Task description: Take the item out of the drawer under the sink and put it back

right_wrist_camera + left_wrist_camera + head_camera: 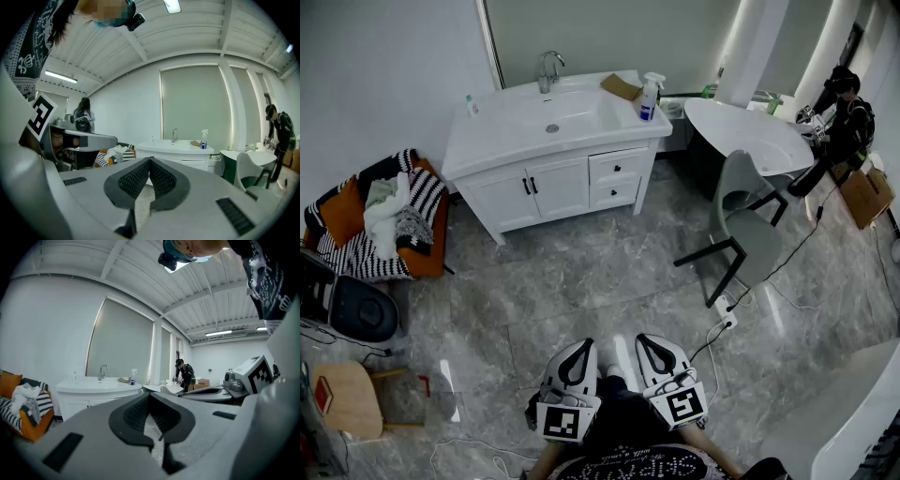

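Head view finds the left claw [579, 345] and the right claw [649, 339] side by side low in the frame, close to the wearer's body, above a grey marble floor [581, 281]. Each gripper view shows its own claw pinched together at the tips, ribbed pads meeting with nothing held between them.

Well apart from them, across the floor, stands a white sink cabinet [492, 202]. Its two small drawers [617, 167] are pushed in flush beside a pair of closed doors [553, 186], and whatever the drawers hold is hidden. On the bench [487, 141] above, a sink [551, 117] sits under a chrome faucet [547, 70], with a spray bottle [650, 97] upright near the right end.

A grey chair [745, 220] stands to the cabinet's right and an orange seat [433, 246] heaped with striped cloth to its left. Another person [842, 112] is at the far right.
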The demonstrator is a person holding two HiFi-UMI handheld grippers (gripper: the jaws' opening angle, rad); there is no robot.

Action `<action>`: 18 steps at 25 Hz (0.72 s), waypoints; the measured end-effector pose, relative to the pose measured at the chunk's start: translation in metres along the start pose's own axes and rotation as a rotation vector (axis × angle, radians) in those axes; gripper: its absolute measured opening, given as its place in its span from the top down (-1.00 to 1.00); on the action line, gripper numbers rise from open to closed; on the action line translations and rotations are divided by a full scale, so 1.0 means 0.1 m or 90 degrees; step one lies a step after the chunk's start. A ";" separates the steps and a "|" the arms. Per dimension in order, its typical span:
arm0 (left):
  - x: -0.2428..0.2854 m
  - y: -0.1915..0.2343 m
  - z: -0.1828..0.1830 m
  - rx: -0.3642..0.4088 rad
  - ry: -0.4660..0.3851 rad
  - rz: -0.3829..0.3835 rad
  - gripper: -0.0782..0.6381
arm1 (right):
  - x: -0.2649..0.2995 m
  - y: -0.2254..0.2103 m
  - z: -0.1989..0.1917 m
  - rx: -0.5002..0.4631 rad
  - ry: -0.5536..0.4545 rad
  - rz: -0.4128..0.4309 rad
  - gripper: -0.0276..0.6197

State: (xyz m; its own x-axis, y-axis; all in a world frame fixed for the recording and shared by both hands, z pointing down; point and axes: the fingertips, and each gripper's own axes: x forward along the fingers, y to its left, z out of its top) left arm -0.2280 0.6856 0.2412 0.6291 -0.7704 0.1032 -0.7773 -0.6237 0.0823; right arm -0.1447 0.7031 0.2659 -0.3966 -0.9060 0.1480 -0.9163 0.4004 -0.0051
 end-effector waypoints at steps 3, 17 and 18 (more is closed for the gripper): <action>0.00 -0.06 0.01 -0.002 -0.002 -0.012 0.77 | -0.02 0.00 0.00 0.003 0.003 0.003 0.86; 0.13 -0.09 -0.03 -0.022 0.004 0.001 0.77 | -0.01 -0.16 -0.05 0.008 0.003 0.013 0.86; 0.15 -0.10 -0.03 -0.024 0.004 0.000 0.77 | -0.02 -0.18 -0.05 0.008 0.003 0.013 0.86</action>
State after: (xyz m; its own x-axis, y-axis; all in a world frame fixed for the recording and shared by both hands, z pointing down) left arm -0.2106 0.6811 0.2445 0.6289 -0.7697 0.1100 -0.7771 -0.6179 0.1193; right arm -0.1270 0.6981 0.2706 -0.4147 -0.8971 0.1523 -0.9088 0.4167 -0.0200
